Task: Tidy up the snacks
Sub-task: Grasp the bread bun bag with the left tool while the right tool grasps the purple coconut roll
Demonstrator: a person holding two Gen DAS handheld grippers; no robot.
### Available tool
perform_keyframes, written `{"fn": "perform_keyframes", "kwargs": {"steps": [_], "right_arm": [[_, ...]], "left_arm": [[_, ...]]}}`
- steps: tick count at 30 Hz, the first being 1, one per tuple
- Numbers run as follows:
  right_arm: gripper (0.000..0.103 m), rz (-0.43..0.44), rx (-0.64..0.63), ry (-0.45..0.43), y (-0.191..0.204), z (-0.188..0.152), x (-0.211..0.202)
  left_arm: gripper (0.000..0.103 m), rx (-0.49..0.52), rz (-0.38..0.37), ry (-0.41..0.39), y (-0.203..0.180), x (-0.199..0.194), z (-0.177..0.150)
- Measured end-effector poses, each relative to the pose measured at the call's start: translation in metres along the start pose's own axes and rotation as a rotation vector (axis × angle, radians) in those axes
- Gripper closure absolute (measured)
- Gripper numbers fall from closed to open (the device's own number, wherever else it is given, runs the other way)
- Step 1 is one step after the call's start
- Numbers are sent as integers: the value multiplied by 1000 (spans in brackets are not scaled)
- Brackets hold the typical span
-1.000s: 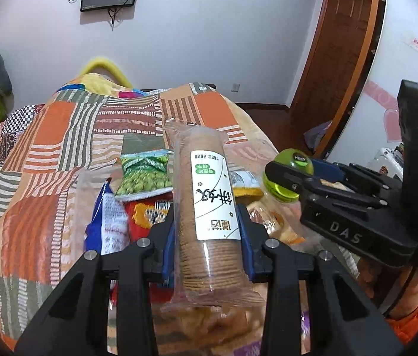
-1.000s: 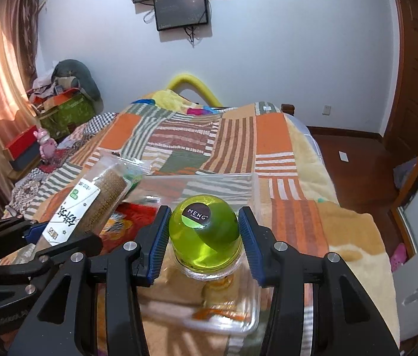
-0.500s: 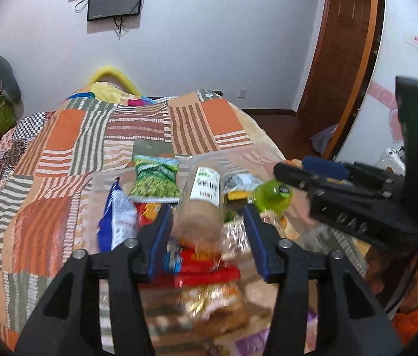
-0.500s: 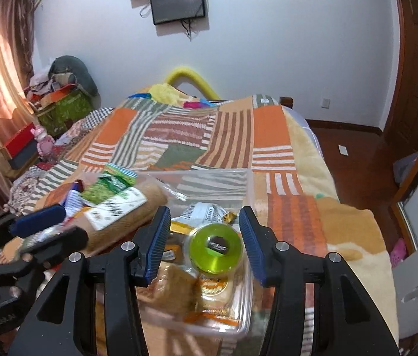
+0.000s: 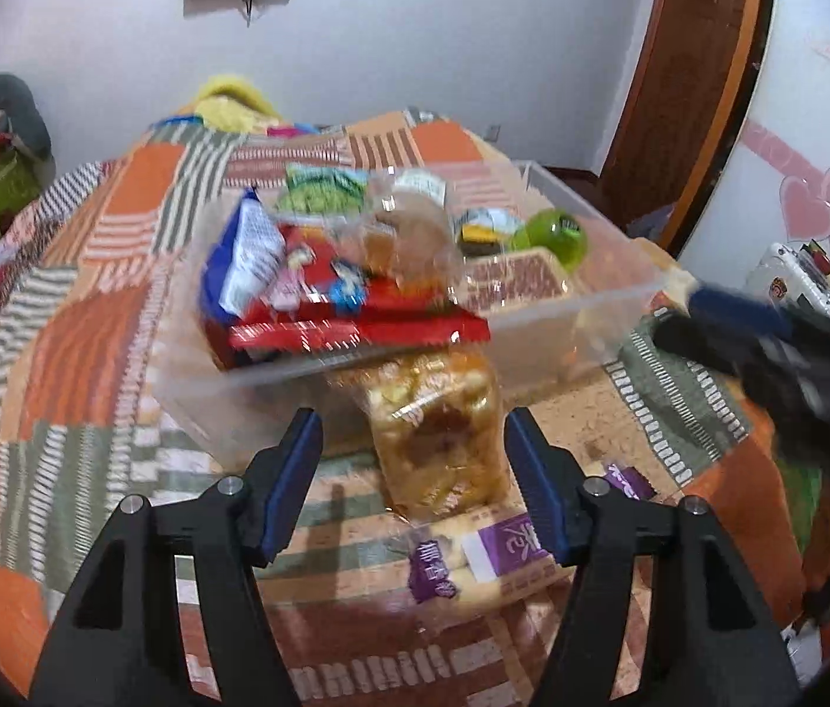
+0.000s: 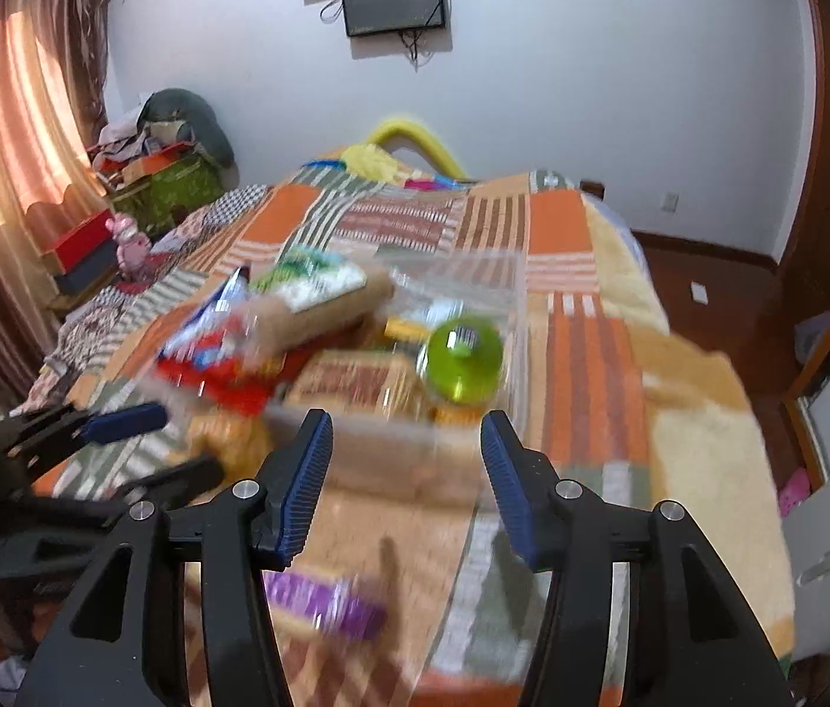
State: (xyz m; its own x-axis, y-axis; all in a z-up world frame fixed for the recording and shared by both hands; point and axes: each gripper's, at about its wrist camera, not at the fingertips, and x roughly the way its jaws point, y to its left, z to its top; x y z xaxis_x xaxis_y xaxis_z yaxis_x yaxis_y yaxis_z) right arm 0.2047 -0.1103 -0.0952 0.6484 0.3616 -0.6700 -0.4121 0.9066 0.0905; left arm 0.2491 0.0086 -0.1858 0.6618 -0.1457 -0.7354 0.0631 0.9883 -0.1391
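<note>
A clear plastic bin (image 5: 562, 318) on the patchwork bed holds several snacks: a round biscuit sleeve (image 5: 409, 230), a green jelly cup (image 5: 556, 235), a red packet (image 5: 356, 324), a blue bag (image 5: 244, 253) and a green pea bag (image 5: 320, 191). My left gripper (image 5: 415, 483) is open and empty, just before a yellow snack bag (image 5: 438, 436) lying in front of the bin. My right gripper (image 6: 406, 477) is open and empty in front of the bin (image 6: 509, 306), with the jelly cup (image 6: 465, 359) beyond it.
A purple-labelled snack pack (image 5: 497, 554) lies on the bed near the front edge and also shows in the right wrist view (image 6: 326, 607). The bed's right edge drops to a wooden floor (image 6: 709, 294). Boxes and clutter (image 6: 138, 206) stand at the left.
My left gripper let go of the biscuit sleeve and my right let go of the green jelly cup; both now lie in the bin. Both grippers have drawn back toward the bed's front.
</note>
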Motion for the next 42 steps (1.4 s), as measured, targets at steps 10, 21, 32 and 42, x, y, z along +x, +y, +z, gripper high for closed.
{"fn": "perform_keyframes", "kwargs": {"steps": [10, 21, 32, 42], "right_arm": [[54, 47, 5, 134, 5, -56, -1], [52, 14, -10, 181, 12, -62, 26], [52, -24, -52, 203, 32, -52, 42], [43, 57, -47, 142, 48, -47, 15]], "left_arm": [[46, -108, -9, 60, 3, 31, -6], [57, 14, -62, 87, 5, -1, -29], [58, 64, -132, 101, -15, -37, -67], [59, -22, -59, 64, 32, -53, -61]]}}
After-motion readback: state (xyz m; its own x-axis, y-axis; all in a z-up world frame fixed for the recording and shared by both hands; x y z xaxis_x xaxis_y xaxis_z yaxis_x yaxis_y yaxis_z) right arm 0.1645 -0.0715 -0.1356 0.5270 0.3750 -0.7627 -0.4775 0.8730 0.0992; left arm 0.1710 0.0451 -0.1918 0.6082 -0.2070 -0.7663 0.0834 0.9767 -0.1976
